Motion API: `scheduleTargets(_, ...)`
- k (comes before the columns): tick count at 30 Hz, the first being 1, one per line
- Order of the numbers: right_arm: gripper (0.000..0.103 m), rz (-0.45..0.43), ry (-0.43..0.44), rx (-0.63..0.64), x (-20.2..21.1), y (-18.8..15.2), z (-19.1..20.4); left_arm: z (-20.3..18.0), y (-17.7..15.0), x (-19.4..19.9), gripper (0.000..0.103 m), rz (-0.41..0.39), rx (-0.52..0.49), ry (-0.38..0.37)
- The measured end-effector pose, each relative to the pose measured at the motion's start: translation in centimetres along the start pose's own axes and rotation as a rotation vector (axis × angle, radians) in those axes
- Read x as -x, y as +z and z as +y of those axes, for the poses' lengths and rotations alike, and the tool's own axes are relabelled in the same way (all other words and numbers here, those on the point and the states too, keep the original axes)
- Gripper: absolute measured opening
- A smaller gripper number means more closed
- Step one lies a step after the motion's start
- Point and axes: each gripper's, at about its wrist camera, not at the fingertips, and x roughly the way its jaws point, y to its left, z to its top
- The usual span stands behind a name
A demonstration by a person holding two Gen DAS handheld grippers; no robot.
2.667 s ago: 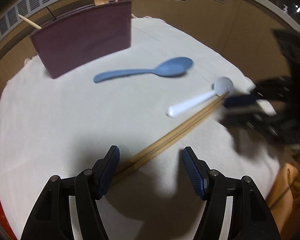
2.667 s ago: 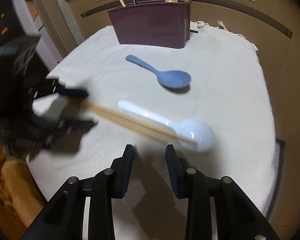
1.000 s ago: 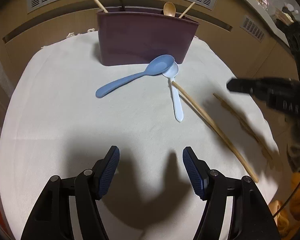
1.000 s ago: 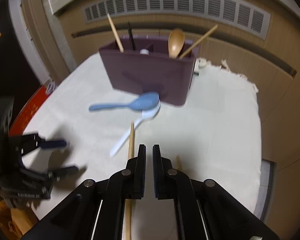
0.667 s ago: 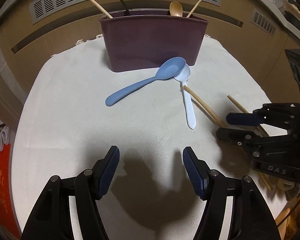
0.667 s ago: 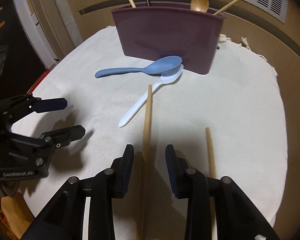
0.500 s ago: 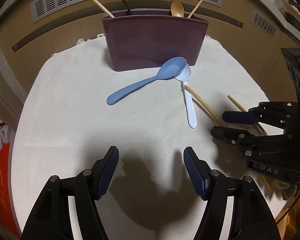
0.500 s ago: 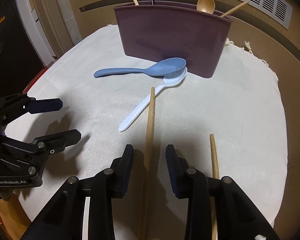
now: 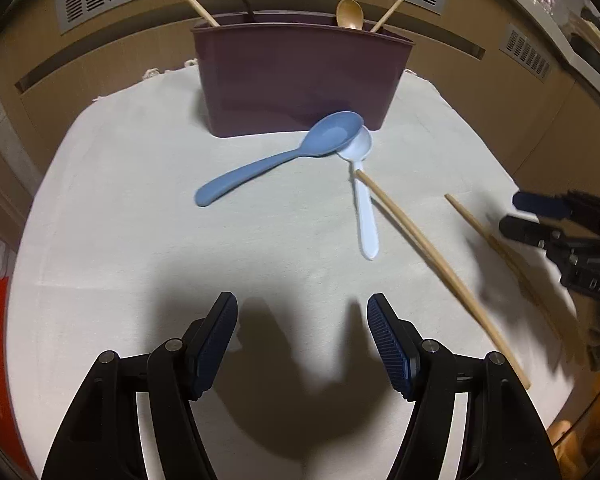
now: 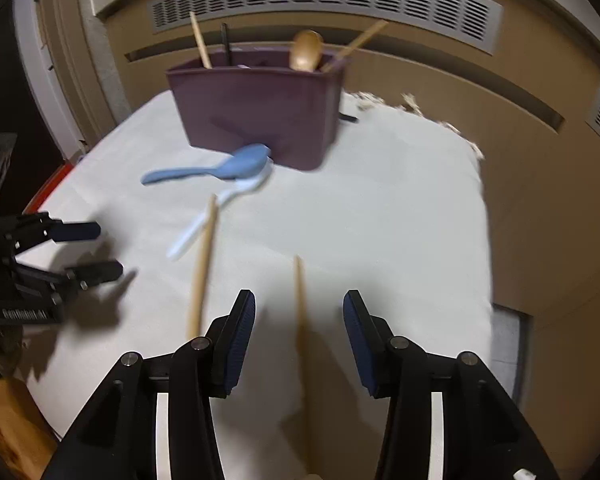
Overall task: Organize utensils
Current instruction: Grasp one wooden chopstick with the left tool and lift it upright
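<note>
Pale wooden chopsticks are lying loose on the white cloth-covered table, well apart from each other: the longer-looking chopstick is running from centre frame toward the lower right of the left wrist view, its far tip touching the handle of the white plastic spoon, while the second chopstick is passing up between the right gripper's fingers in the lower centre of the right wrist view. That gripper is hanging with its jaws wide apart and nothing clamped, seemingly straddling the stick so a closing pinch would catch it. The left gripper is also hovering with jaws spread and empty at the bottom of its own frame, over bare cloth. In the upper centre, the dark purple rectangular plastic utensil holder is standing upright, already carrying a round wooden spoon and a few sticks, so it is probably the destination. Directly in front of it the blue plastic spoon is resting with its bowl overlapping the white spoon's bowl, both close against the holder's base; they are not blocking the holder's open top.
</note>
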Motion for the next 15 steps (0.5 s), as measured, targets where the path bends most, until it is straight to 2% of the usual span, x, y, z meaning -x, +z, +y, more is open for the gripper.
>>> scheduleTargets(6, 0.044, 0.039, 0.02, -0.027, -1.3, -1.5, -1.0, -2.5, 2.0, -0.9, 0.068, 0.017, 0.01, -0.048)
scheduleTargets(11, 0.044, 0.027, 0.024, -0.034, -2.0, -1.9, -0.6, -3.4, 5.3, -2.5, 0.068, 0.029, 0.119, -0.072)
scheduleTargets(13, 0.044, 0.014, 0.006, -0.033, -1.9, -2.1, -0.5, -3.9, 6.3, -3.6, 0.067, 0.043, 0.126, -0.045)
scheduleTargets(15, 0.044, 0.01, -0.013, -0.029, -1.9, -2.5, -0.3, -4.5, 7.0, -4.6, 0.062, 0.049, 0.113, 0.005)
